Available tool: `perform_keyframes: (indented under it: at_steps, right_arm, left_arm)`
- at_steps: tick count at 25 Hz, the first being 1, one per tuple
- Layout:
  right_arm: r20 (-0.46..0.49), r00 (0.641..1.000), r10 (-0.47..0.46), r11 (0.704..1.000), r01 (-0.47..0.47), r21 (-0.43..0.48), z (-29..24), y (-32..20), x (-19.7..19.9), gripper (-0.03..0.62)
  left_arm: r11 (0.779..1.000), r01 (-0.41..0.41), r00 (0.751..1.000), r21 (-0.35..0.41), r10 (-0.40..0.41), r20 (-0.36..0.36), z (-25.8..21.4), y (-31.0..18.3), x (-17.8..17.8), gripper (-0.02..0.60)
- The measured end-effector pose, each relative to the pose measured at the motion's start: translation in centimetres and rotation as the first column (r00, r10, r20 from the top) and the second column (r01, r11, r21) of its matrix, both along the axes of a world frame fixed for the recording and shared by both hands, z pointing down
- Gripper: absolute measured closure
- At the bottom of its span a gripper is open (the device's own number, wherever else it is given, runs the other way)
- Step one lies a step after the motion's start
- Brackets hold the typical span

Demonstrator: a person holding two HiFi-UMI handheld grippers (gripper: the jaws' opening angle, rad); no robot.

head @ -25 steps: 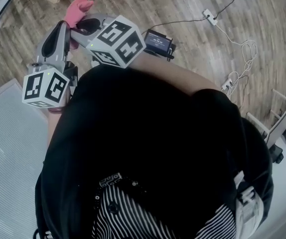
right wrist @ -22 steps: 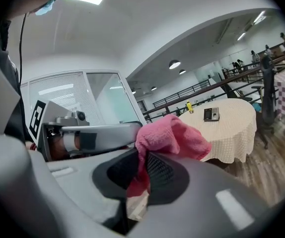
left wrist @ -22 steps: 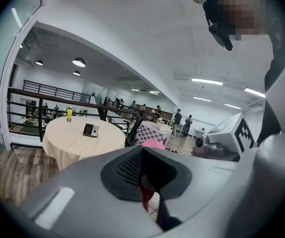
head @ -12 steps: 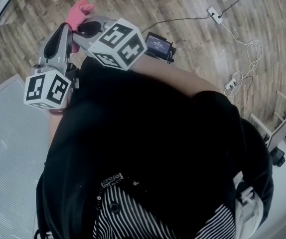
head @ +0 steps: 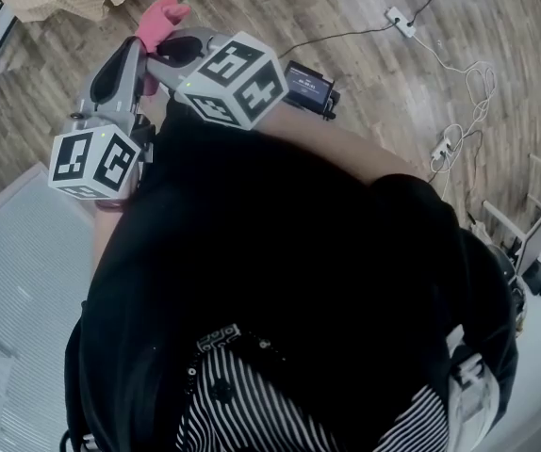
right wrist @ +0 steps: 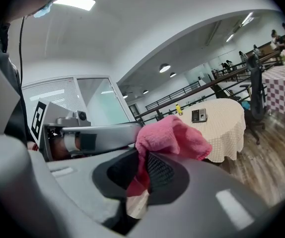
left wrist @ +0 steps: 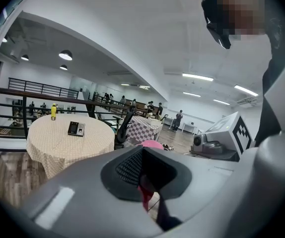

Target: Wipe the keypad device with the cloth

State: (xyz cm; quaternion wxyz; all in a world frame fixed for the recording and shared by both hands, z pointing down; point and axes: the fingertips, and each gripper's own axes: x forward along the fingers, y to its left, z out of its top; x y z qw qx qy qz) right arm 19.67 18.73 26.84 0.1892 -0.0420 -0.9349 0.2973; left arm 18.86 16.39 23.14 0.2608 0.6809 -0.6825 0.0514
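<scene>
The keypad device [left wrist: 76,128] lies on a round table with a cream cloth [left wrist: 43,143], well ahead of both grippers; the right gripper view also shows the keypad device [right wrist: 199,115]. A pink cloth [right wrist: 175,138] bulges out of my right gripper [right wrist: 138,175], which is shut on it. My left gripper [left wrist: 147,195] points at the same bundle, jaws close together with a red sliver of cloth between them. In the head view both grippers are held up against the person's chest, meeting at the cloth [head: 157,15].
A yellow bottle [left wrist: 53,111] stands at the table's far side. A black box with a lit screen [head: 306,82] sits on the wooden floor, with a power strip [head: 398,20] and cables [head: 459,111] beyond. Black railings, a checked table [left wrist: 145,128] and distant people lie behind.
Both grippers and the cloth sit slightly higher and further right in the head view. They are still together at the cloth.
</scene>
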Motion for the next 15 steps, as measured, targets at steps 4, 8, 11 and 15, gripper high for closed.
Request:
perform_keyframes:
  at_steps: [4,8,11,15]
  right_arm:
    - [-0.014,0.999,0.032,0.999,-0.032,-0.021,0.4,-1.9,-2.1,0.549]
    - [-0.016,0.999,0.052,0.998,-0.052,-0.026,0.2,-3.6,-5.2,0.549]
    - [-0.017,0.998,0.059,0.998,-0.059,-0.016,0.5,-4.9,-8.7,0.549]
    - [-0.034,0.996,0.079,0.997,-0.080,-0.020,1.3,-6.3,-13.4,0.549]
  left_arm:
    - [0.999,-0.035,0.999,0.006,0.035,-0.009,0.4,-2.0,-2.0,0.577]
    - [0.999,-0.045,0.999,0.024,0.046,-0.017,0.3,-3.7,-5.1,0.577]
    - [0.998,-0.045,0.999,0.035,0.046,-0.028,0.6,-4.9,-8.7,0.578]
    - [0.997,-0.066,0.997,0.037,0.068,-0.040,1.5,-6.5,-13.4,0.577]
